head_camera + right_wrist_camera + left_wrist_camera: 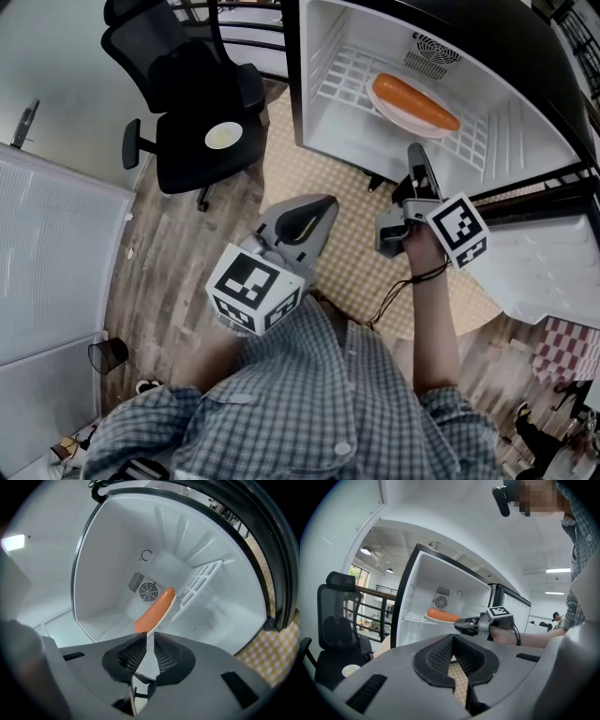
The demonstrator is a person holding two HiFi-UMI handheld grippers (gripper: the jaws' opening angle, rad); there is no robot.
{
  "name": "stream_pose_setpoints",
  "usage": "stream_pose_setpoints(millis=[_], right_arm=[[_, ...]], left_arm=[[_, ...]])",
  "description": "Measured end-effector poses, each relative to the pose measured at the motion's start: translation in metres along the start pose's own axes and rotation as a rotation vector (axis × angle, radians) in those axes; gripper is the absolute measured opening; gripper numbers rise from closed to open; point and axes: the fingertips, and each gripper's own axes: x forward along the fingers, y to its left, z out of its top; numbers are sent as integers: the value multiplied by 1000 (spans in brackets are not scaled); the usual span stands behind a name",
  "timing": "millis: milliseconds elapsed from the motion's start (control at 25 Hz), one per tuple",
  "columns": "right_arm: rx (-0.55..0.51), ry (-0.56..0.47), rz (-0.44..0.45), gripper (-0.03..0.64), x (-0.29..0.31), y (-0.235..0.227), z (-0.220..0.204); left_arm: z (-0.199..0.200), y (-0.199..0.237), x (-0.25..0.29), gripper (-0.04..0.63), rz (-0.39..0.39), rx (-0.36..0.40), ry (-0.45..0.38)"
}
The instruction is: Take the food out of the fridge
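Note:
An orange sausage point(415, 101) lies on a white plate point(389, 114) on the wire shelf of the open white fridge point(319, 84). My right gripper point(417, 155) is held in front of the fridge opening, pointing at the shelf and rolled on its side, jaws together with nothing between them. In the right gripper view the sausage point(154, 611) and its plate sit straight ahead of the right gripper point(148, 637), still some way off. My left gripper point(314, 211) hangs lower and further back, shut and empty. The left gripper view shows the left gripper point(453, 641), the right gripper point(459, 624) and the sausage point(443, 616).
A black office chair point(197, 103) with a small white dish point(223, 136) on its seat stands left of the fridge. The fridge door point(553, 262) hangs open at the right. A checked rug point(347, 253) lies in front. A white panel point(47, 253) stands at the far left.

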Motion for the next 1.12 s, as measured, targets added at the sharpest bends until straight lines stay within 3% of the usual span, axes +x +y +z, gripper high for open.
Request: stream_pose_setpoints(millis=[280,840,1000,1120], right_arm=[[77,-26,-2,64,20,-4,4],[174,-56,-33,66,35,-14,11],[183,-45,-25,64,35,-13,10],[189,-37,-19,61,32,-12,9]], left_arm=[[1,4,0,5,10,-7,-4],[0,10,-2,5,23,-19,-5],[-2,17,0,5,45,-57,-5],[-3,18,8,6,16,-140,-6]])
